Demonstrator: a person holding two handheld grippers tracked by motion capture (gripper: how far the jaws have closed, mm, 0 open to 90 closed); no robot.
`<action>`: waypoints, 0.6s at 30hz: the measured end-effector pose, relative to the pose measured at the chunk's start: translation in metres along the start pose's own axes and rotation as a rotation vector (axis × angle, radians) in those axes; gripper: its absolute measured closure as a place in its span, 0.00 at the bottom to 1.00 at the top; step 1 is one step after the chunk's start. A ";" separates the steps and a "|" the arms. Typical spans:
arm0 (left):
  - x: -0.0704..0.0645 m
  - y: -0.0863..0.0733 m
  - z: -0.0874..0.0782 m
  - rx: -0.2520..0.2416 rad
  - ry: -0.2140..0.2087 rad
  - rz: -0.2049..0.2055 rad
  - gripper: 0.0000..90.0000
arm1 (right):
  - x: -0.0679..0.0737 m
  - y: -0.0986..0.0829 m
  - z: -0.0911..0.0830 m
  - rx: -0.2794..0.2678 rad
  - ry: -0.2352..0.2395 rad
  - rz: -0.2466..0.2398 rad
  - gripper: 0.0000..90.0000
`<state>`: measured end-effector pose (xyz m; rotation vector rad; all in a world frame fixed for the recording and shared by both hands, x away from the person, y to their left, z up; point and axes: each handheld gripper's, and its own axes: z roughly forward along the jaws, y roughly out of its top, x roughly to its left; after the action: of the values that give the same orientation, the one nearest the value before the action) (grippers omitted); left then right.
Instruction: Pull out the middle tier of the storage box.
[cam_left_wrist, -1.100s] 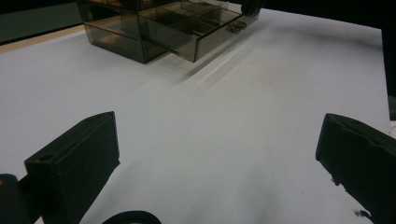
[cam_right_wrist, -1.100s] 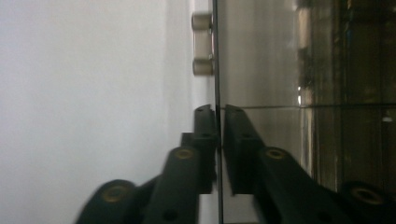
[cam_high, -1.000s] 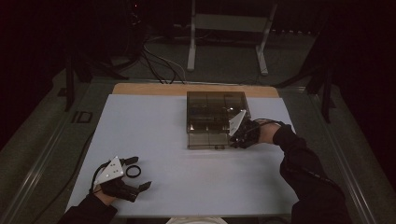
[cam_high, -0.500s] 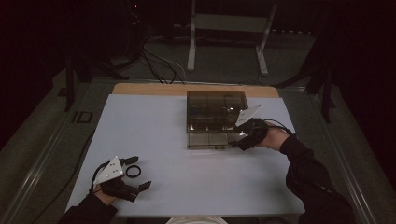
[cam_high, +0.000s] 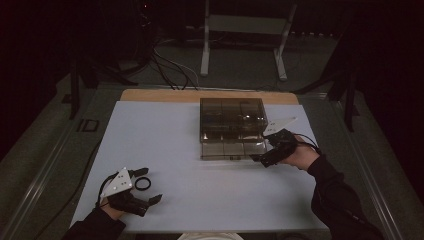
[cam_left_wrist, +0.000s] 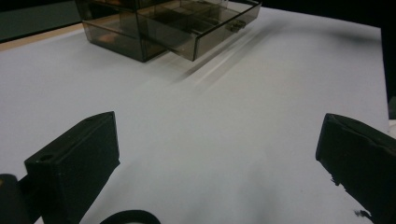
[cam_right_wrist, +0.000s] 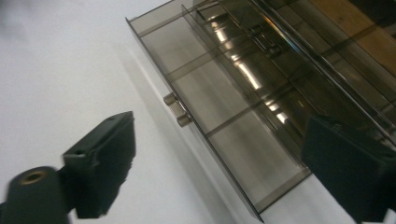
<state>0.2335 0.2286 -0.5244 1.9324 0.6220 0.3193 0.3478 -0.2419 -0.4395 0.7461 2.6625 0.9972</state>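
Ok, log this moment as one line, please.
drawer: pulled out of smoky box | right gripper: open, by drawer's front corner | left gripper: open, beside black ring

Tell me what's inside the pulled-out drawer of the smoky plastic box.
The drawer looks empty: its divided compartments show bare bottoms in the right gripper view. The part of it under the box is blurred by reflections, so I cannot tell there.

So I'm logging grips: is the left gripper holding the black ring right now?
No: the left gripper stands open on the table, and the black ring lies flat between its jaws, ungripped.
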 end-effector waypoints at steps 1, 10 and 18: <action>0.000 0.000 0.000 -0.007 0.000 0.000 0.01 | -0.001 -0.003 -0.003 -0.011 0.022 0.010 0.02; -0.001 0.000 -0.001 0.001 0.004 0.008 0.01 | 0.002 -0.022 -0.013 -0.035 -0.012 0.063 0.00; -0.001 0.000 -0.001 -0.001 0.002 0.005 0.01 | 0.004 -0.048 -0.015 -0.087 -0.078 0.154 0.00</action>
<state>0.2329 0.2286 -0.5237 1.9332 0.6180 0.3255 0.3207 -0.2787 -0.4601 0.9625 2.5097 1.0893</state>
